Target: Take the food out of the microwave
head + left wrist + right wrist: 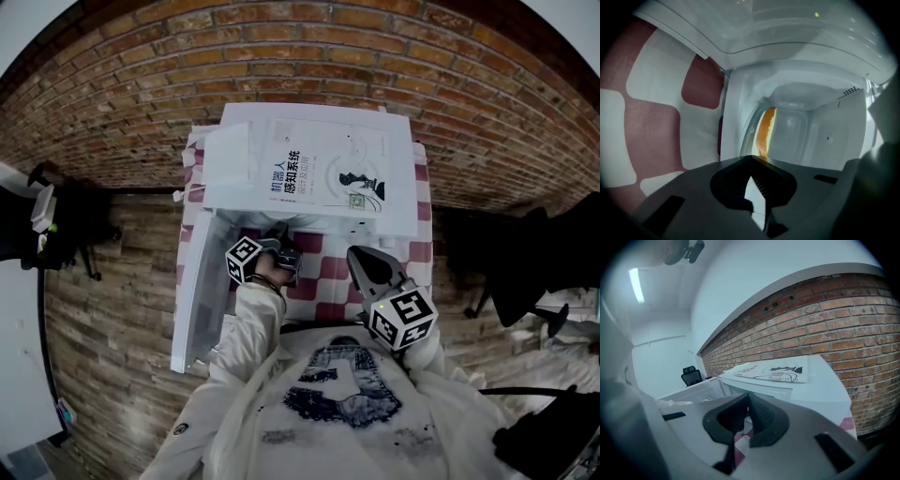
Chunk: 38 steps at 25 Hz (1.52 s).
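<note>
Left gripper (752, 158) is inside the open microwave (834, 136), jaws together right at the food's (765, 133) near edge.

Food lies dead ahead of those closed tips, by the left edge of the cavity. It's a narrow orange arc with a pale inner face, and its long axis runs up and down in the left gripper view. Whether the tips actually pinch it, I cannot tell. Cavity walls are smooth, glossy white, and the door (192, 300) is swung out left. Right gripper (361, 258) hangs outside over the checked cloth (319, 281), jaws together and empty, so the left hand is plainly nearer. A straight pull-back looks like the call.
</note>
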Each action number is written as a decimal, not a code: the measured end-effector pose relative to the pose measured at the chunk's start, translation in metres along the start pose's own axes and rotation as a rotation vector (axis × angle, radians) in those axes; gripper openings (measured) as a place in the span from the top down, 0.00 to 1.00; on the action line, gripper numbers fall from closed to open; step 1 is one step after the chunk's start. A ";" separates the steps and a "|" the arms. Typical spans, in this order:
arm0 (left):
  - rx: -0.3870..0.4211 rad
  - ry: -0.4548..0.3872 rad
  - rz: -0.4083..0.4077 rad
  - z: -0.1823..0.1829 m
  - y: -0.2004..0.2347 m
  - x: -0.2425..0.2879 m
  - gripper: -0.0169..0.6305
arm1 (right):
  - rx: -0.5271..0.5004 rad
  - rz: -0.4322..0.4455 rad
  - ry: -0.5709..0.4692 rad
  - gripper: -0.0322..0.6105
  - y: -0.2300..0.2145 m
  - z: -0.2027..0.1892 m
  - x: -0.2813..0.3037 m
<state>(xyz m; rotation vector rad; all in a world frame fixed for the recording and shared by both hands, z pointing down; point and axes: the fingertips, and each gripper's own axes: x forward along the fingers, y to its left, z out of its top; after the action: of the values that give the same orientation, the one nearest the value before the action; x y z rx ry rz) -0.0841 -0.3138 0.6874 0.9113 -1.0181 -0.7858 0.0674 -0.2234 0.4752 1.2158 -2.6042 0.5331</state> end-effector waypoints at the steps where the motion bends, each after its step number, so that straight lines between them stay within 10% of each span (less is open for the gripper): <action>1: 0.003 0.002 -0.001 0.000 -0.001 0.000 0.96 | 0.000 0.001 0.000 0.93 0.001 0.000 0.000; 12: 0.011 -0.009 -0.006 -0.006 -0.025 0.008 0.72 | 0.011 -0.005 -0.011 0.93 -0.003 0.002 -0.003; 38: 0.037 -0.101 0.176 0.001 -0.018 0.019 0.76 | 0.050 -0.024 -0.027 0.93 -0.014 0.007 -0.003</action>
<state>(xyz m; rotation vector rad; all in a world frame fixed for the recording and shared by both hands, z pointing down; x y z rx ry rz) -0.0812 -0.3387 0.6785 0.8077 -1.1880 -0.6722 0.0799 -0.2322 0.4710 1.2764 -2.6097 0.5844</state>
